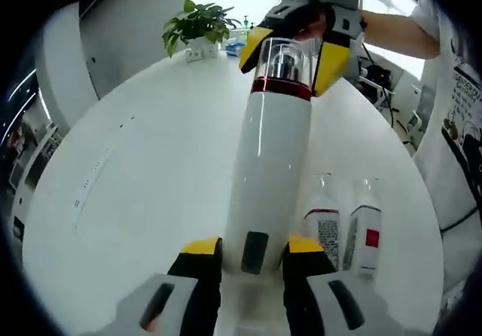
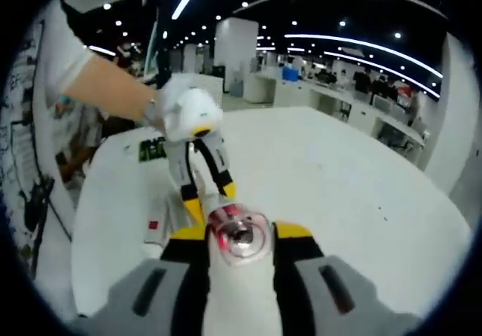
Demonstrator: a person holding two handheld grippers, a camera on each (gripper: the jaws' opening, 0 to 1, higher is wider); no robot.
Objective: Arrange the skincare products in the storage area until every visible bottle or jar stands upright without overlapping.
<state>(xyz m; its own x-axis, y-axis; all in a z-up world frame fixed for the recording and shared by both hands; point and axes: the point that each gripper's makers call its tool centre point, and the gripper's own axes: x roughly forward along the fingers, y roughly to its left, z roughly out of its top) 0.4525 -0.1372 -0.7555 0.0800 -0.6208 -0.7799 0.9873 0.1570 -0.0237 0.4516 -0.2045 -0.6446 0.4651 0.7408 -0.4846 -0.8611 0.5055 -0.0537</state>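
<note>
- we're over a big round white bench [image 1: 151,170]; it carries everything here and reads just as wide and white in the right gripper view [image 2: 339,178]
- the tall white bottle [image 1: 267,178] with the red band and clear cap is lifted between both tools, lying along the left gripper view; in the right gripper view we're looking straight down onto its clear cap [image 2: 239,236]
- left hand-held gripper [image 1: 254,255] has its yellow-tipped jaws closed in on the bottle's base end; we also see it from the other side [image 2: 205,200], a gloved hand on top
- right hand-held gripper [image 2: 239,232] is clamped around the cap end, jaws snug on both sides; from the left gripper view it's at the far end [image 1: 294,50]
- two smaller clear-capped bottles [image 1: 345,230] sit side by side on the bench just right of the big one; upright or lying, can't tell
- a small potted plant [image 1: 197,27] sits at the bench's far edge
</note>
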